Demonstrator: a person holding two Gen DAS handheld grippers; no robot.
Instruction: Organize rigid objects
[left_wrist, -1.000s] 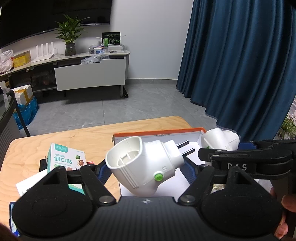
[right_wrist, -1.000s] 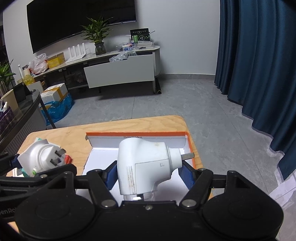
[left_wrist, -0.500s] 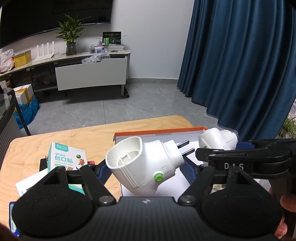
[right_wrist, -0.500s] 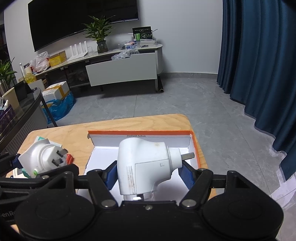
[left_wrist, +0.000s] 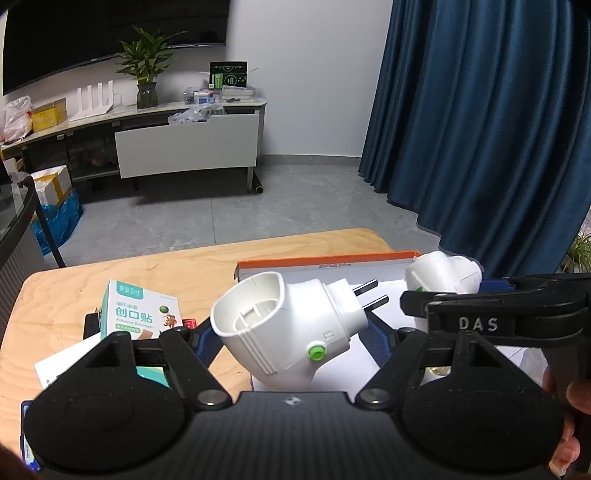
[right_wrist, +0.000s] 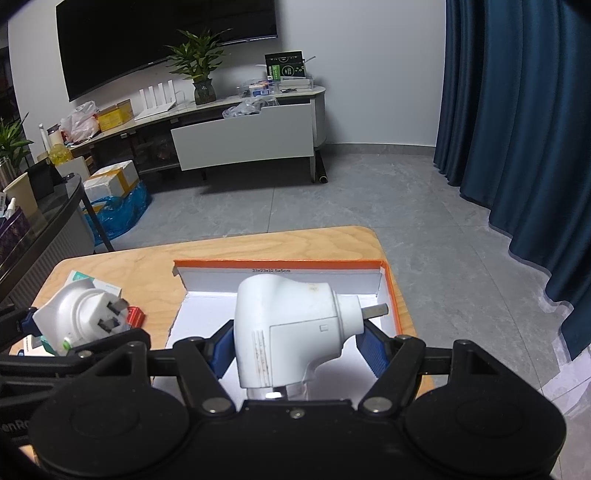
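My left gripper (left_wrist: 291, 341) is shut on a white plug adapter with a green button (left_wrist: 288, 328), held above the wooden table, prongs pointing right. It also shows in the right wrist view (right_wrist: 79, 317) at the left. My right gripper (right_wrist: 297, 341) is shut on a second white plug adapter (right_wrist: 291, 328), held over the open orange-rimmed white box (right_wrist: 388, 291). That adapter shows in the left wrist view (left_wrist: 441, 273) at the right, above the box (left_wrist: 325, 264).
A teal and white bandage box (left_wrist: 142, 310) lies on the wooden table (left_wrist: 184, 273) at the left, on papers, with a small red item (right_wrist: 135, 315) beside it. The table's far edge and right edge drop to a grey floor. Blue curtains hang at the right.
Both grippers keep their adapters. Both have shifted slightly, and the box and table sit a little lower and further left in the right wrist view.
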